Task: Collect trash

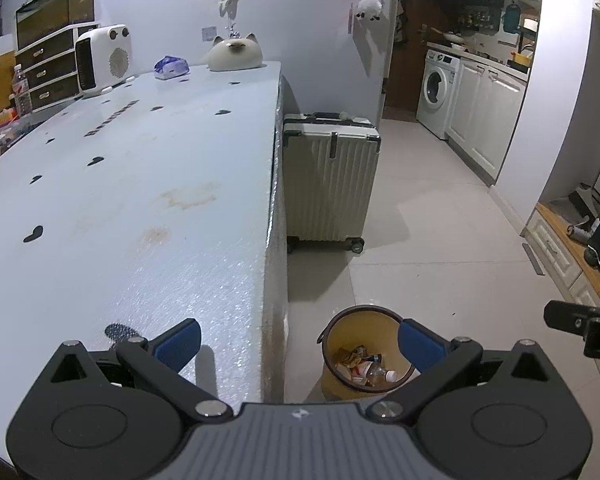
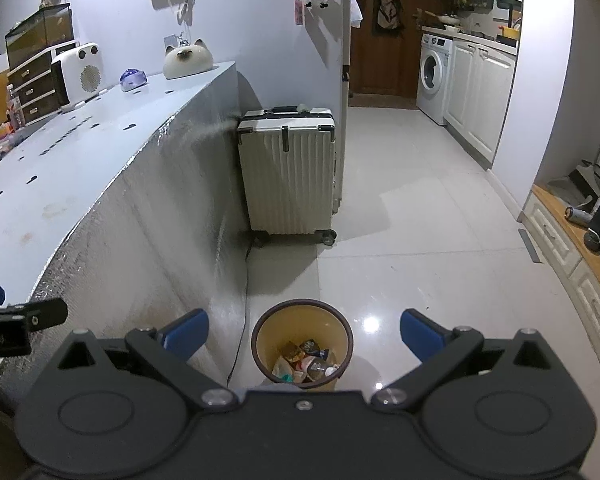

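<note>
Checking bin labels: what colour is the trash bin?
Yellow trash bin with a dark brown rim; right wrist view shows it best.

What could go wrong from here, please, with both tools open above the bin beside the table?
The trash bin looks light and stands free on the glossy floor, so a low tool could tip it. A dark cable runs down the table side next to it and might snag the right tool. The left tool straddles the table edge and may knock it.

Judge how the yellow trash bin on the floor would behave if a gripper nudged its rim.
The trash bin looks like thin plastic holding only a few wrappers and a bottle, so probably light. On glossy floor tiles it would likely slide, and a rim push might tip it.
</note>
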`<move>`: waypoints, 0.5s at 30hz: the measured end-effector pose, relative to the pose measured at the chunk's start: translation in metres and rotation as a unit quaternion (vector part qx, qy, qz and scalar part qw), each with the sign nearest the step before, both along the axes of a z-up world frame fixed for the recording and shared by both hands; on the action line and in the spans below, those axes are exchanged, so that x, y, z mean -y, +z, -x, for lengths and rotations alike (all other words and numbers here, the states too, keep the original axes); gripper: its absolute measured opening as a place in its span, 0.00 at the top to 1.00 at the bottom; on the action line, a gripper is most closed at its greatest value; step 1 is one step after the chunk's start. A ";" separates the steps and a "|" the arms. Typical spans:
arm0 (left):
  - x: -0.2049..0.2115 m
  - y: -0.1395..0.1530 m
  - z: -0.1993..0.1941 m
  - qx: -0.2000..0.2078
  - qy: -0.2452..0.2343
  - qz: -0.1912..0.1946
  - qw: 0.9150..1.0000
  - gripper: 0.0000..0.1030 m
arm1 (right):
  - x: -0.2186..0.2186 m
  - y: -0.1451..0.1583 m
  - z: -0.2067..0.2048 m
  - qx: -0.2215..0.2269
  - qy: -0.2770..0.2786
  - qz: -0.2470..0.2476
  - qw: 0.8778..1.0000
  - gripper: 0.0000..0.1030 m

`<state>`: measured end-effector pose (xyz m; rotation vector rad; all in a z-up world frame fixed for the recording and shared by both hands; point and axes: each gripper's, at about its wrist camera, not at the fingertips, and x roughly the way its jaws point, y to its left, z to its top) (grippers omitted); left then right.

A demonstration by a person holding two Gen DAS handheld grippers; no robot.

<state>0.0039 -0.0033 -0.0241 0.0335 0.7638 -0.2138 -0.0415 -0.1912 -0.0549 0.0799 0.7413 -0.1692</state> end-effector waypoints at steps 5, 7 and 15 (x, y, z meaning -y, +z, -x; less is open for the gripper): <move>-0.004 -0.002 -0.001 -0.003 0.008 -0.001 1.000 0.00 | -0.002 -0.001 -0.002 -0.005 -0.004 0.003 1.000 0.00; -0.005 -0.002 -0.002 -0.003 0.009 -0.001 1.000 0.00 | -0.002 0.000 -0.002 -0.006 -0.007 0.003 1.000 0.00; -0.004 -0.001 -0.002 -0.002 0.009 -0.002 1.000 0.00 | -0.003 -0.001 -0.005 -0.006 -0.010 0.005 1.000 0.00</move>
